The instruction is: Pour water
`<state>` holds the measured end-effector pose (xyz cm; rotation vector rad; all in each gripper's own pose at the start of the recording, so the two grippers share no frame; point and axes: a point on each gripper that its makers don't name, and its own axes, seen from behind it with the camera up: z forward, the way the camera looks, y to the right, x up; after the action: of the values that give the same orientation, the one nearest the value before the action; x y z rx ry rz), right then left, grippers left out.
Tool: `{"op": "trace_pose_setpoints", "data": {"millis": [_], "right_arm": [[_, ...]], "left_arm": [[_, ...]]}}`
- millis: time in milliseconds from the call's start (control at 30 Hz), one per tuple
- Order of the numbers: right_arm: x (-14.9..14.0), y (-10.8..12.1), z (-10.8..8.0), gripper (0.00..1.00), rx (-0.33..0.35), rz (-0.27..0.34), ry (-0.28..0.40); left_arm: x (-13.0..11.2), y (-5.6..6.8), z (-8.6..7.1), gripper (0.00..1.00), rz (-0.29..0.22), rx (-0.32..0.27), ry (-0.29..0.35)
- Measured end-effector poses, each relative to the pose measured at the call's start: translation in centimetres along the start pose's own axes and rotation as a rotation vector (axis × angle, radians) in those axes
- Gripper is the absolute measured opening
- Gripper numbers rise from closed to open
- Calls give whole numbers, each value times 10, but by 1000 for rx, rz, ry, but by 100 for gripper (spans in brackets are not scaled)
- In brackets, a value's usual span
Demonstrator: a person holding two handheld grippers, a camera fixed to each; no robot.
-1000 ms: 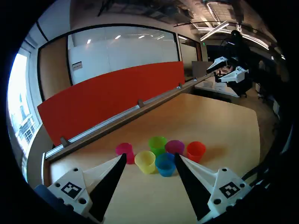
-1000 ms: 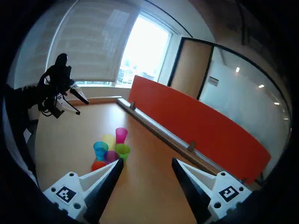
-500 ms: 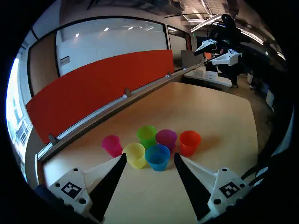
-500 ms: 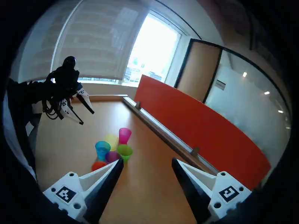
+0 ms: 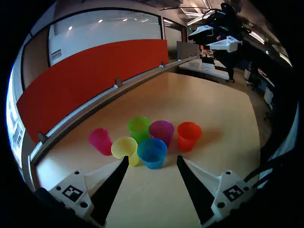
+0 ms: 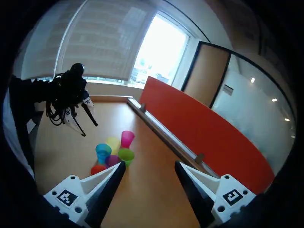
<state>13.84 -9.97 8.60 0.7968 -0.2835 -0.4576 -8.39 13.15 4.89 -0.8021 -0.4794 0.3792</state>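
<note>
Your left gripper (image 5: 152, 159) and right gripper (image 6: 149, 163) hung released; the blue cup (image 5: 152, 150) on the worktop (image 5: 212, 110) looked light, crushable, best pinched gently mid-wall

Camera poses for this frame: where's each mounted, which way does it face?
Left gripper view: rides on the left tongs, facing down across the table at the six cups just ahead; own fingers at the bottom, right tongs far off upper right.
Right gripper view: rides on the right tongs, farther from the cups, facing along the red partition toward the window; own fingers at the bottom, left tongs and a dark sleeve at left.
Shared: cups, table, partition, each other's tongs.
</note>
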Motion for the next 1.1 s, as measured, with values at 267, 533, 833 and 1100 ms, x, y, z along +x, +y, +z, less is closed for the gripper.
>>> {"op": "trace_pose_setpoints", "data": {"millis": [267,533,833,1100], "right_arm": [[-2,5,8,100,0,0,-1],[-3,8,14,100,8,-9,-5],[-7,11,20,100,9,-21,-12],[-12,15,25,100,10,-21,-16]], "left_arm": [[-13,4,18,94,-11,-27,-39],[-29,3,36,94,-7,-43,-79],[-38,1,55,94,-11,-51,-106],[-43,-4,70,94,-20,-50,-120]]}}
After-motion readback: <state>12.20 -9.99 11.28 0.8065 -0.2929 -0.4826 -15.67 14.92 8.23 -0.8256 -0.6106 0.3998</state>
